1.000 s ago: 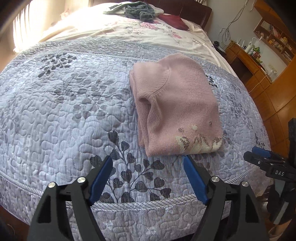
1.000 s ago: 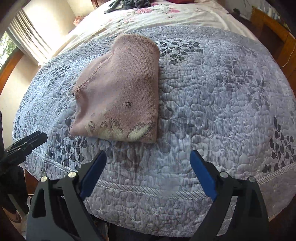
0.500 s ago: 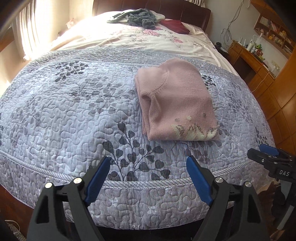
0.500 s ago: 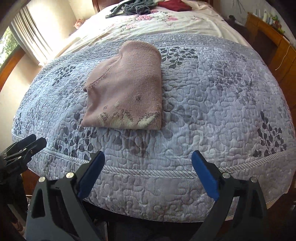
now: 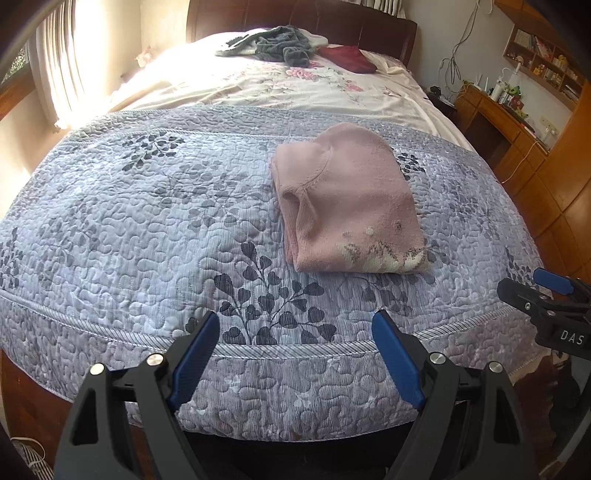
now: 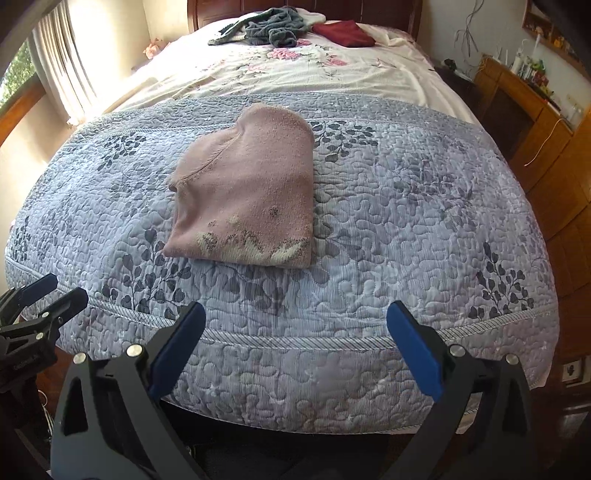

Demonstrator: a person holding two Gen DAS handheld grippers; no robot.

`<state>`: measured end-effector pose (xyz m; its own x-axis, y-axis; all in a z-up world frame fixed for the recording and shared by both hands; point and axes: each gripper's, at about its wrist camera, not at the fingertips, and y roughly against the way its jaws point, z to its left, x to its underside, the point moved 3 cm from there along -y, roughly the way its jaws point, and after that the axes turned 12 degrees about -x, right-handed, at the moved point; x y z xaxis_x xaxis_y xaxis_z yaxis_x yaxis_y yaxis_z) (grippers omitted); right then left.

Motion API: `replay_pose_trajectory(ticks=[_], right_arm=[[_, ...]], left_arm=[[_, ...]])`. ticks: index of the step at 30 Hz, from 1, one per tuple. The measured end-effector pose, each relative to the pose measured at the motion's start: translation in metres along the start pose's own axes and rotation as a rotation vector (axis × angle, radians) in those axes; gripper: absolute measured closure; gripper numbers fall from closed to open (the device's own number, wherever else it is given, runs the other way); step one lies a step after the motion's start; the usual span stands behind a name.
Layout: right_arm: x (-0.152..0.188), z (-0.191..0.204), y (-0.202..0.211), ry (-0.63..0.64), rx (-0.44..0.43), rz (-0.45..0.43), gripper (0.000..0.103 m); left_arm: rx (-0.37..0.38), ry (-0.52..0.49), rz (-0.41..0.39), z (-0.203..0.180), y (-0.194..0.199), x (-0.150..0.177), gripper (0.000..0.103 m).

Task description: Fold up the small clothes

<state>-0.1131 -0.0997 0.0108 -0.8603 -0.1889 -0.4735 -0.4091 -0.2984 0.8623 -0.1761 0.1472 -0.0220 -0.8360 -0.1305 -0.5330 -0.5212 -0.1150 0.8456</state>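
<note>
L side first: curtain (image 5: 62, 74) and bright window, then a wide stretch of bare grey quilt (image 5: 129, 221) — plenty of open room there for spreading another garment. L gripper (image 5: 295, 354) hangs off the foot of the bed, blue pads spread wide w/ nothing between them, released. It sits short of the quilt's corded border, prob. parked clear so the fabric isn't snagged.

Centre: pink sweater (image 6: 251, 195) lies folded into a compact packet on the quilt, patterned hem toward the foot edge, sleeve tucked along its L side. Looks like a finished fold — left mid-bed, well apart from both grippers and away from any edge, so it won't slide off.

R gripper (image 6: 295, 347) also below the foot edge, pads apart, empty. To the sweater's R, more bare quilt, then the mattress drops off near the wooden cabinets (image 6: 546, 122) — tighter on that side.

Far end, by the headboard: grey clothes pile (image 6: 269, 26) and a dark red item (image 6: 343, 33) on the floral sheet (image 6: 295, 70); prob. next in line, but a long reach from here.
</note>
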Motion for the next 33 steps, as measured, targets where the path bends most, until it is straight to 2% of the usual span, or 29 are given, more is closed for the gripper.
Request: replay_pose_trajectory(ticks=[14,27,33], right_arm=[[-0.002,-0.002,0.021,-0.039,-0.002,-0.038,0.005],[-0.001,-0.013,-0.005,-0.064,-0.001,0.009,0.005],[-0.003,-0.012,-0.01,-0.058,0.004,0.013,0.005]], left_arm=[[-0.03,-0.034,-0.041,-0.011,0.02,-0.01,0.018],[-0.053,-0.053,0.006,-0.02,-0.005,-0.006,0.018],[-0.064,-0.061,-0.001,-0.021,-0.007,-0.01,0.018]])
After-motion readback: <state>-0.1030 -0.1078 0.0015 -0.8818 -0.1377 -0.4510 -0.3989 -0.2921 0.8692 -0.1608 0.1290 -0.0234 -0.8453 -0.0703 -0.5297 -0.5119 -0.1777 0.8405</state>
